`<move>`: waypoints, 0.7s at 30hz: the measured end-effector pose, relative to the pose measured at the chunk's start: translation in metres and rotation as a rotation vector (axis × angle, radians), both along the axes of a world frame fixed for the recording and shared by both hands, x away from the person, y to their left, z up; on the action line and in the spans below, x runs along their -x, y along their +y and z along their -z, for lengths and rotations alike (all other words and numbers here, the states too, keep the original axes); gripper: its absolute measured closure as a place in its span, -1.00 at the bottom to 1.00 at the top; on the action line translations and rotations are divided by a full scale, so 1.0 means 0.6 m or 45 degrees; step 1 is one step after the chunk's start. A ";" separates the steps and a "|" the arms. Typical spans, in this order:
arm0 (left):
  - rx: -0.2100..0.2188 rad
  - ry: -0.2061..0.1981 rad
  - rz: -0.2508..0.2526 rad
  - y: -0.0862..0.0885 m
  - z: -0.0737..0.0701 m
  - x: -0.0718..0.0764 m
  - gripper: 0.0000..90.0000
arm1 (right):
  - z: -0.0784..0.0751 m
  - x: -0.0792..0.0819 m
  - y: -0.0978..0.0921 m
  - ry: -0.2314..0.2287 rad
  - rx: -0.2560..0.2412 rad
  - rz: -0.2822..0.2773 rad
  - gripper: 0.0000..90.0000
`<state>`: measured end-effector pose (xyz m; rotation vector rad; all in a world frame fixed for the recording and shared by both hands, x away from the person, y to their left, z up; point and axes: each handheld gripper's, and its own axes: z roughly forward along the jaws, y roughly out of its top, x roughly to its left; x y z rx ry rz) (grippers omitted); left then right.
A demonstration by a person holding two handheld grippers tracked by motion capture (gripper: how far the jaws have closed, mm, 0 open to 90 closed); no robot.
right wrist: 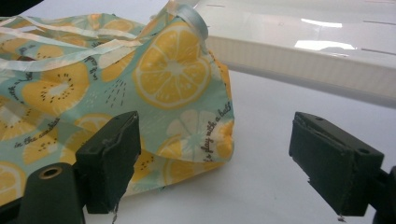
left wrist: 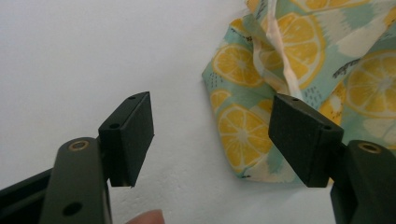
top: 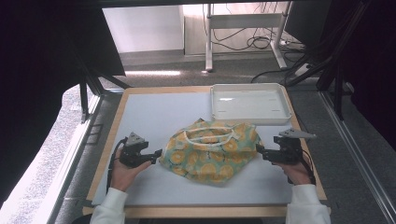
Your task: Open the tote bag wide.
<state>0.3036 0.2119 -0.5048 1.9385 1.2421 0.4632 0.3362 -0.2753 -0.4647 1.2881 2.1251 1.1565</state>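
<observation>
The lemon bag [top: 210,149] lies crumpled mid-counter [top: 154,112]. Both tongs, left [top: 156,153] and right [top: 259,150], gape wide and empty at its ends. Pinch each corner deep, then lift together.

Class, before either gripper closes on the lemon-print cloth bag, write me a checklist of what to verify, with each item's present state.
1. Left gripper jaws open: ok.
2. Right gripper jaws open: ok.
3. Lemon-print cloth bag lies between both grippers: ok.
4. Bag edge inside the left jaws: not ok; the fabric sits beside one jaw.
5. Bag corner inside the right jaws: cannot tell; it lies near one jaw.
6. White tray clear of the bag: cannot tell; they look close.
</observation>
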 end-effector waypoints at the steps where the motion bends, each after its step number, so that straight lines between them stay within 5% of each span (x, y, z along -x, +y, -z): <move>1: -0.015 -0.001 -0.003 -0.002 0.001 0.000 -0.30 | 0.000 0.000 0.002 -0.001 0.009 -0.008 -0.63; 21: -0.033 -0.007 0.010 0.008 -0.017 -0.002 -0.30 | 0.007 -0.009 0.023 0.031 0.082 -0.030 -0.61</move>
